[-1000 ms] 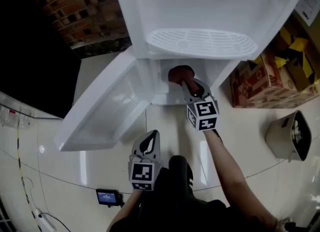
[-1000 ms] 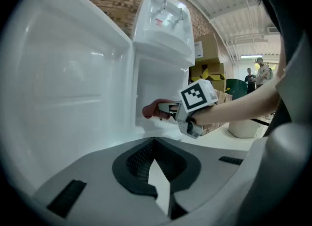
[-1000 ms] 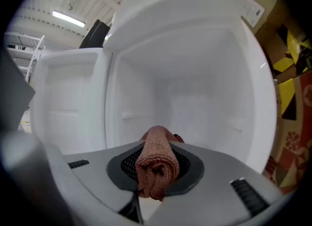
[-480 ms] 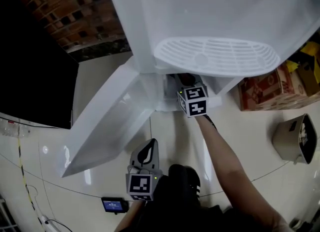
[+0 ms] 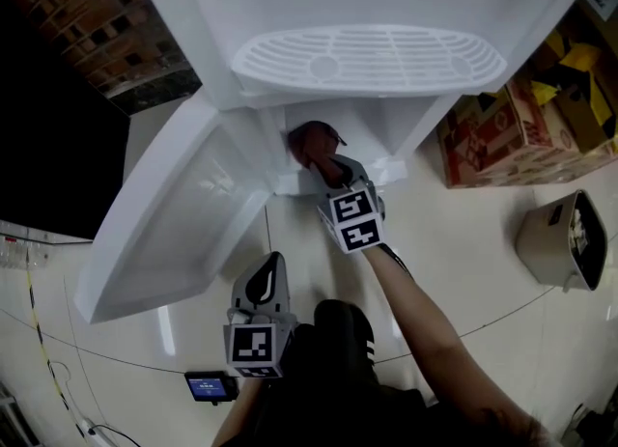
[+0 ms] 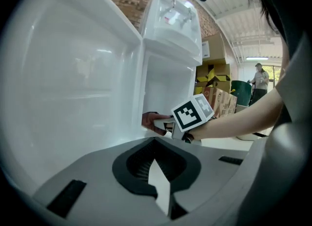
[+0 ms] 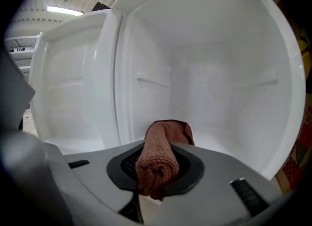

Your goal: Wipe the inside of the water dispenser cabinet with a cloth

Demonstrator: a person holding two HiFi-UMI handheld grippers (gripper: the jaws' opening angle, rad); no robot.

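The cloth [image 5: 311, 143], in the right gripper [image 5: 330, 171], lies at the cabinet's [image 5: 391, 131] front edge, with the door [image 5: 183, 213] open left, boxes [image 5: 502, 131] and bin [image 5: 560, 242] right, and the left gripper [image 5: 271, 266] before the door.

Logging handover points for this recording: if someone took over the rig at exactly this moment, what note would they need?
Right gripper: shut on the brown cloth, held at the mouth of the water dispenser cabinet, low on its left side. Whether the cloth touches a surface cannot be told.
Left gripper: shut, empty, held back outside the cabinet over the floor.
Door: swung wide open to the left.
Done: door open, cloth gripped and brought to the cabinet. How much is wiped cannot be told; the inside looks plain white.
Left: wipe the base, side walls and back, then withdraw.
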